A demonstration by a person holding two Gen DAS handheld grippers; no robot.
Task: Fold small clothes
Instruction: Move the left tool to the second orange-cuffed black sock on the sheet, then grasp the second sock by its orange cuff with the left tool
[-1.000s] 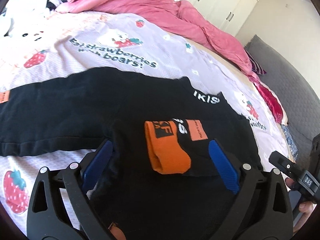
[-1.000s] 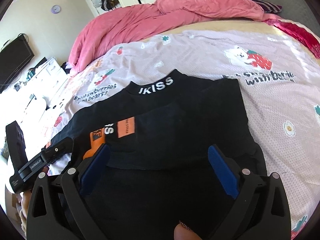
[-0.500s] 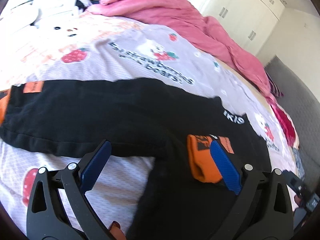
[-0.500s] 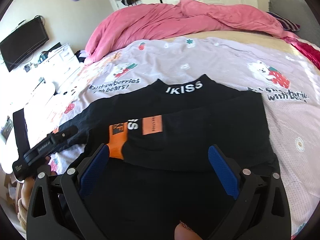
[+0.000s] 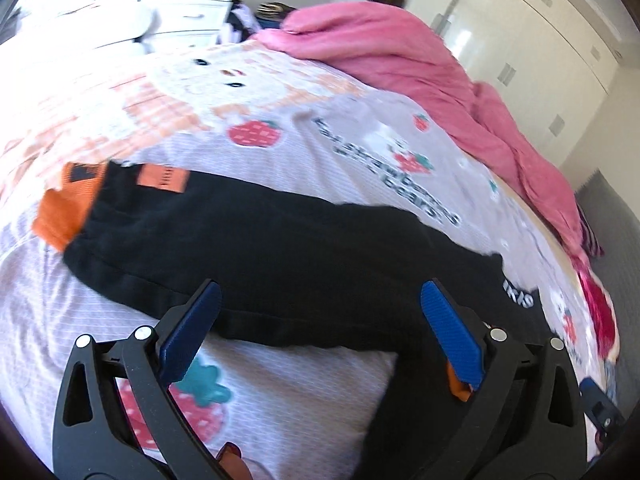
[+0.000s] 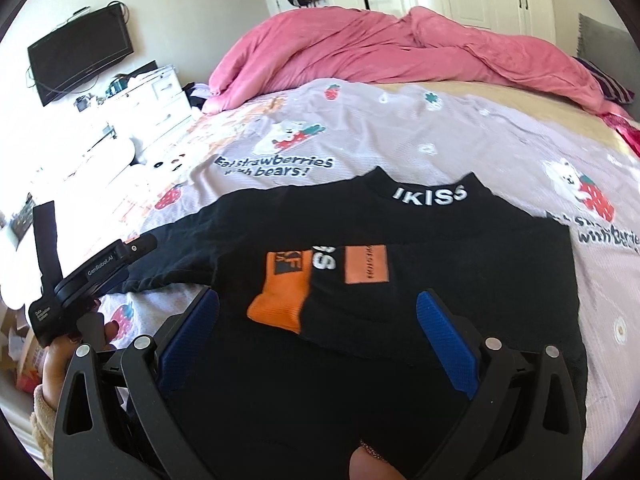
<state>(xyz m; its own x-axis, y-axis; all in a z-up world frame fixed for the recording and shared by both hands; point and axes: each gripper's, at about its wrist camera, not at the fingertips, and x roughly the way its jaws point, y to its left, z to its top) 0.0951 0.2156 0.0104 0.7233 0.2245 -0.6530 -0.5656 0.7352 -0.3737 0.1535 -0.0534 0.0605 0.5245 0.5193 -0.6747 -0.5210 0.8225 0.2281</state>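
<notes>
A bed (image 6: pixel 460 144) is carrying a black top (image 6: pixel 480 280), lying flat on its printed sheet, and a pink duvet (image 6: pixel 380 48) bunching at the far end.

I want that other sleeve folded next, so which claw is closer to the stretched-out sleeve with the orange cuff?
Left. The left claw hangs open right over the outstretched sleeve; the right claw is open over the folded sleeve on the shirt's body.

black sweater (image 6: pixel 460 264): 1 | orange cuffs (image 6: pixel 282 296): 2 | pink duvet (image 6: pixel 400 48): 1
</notes>
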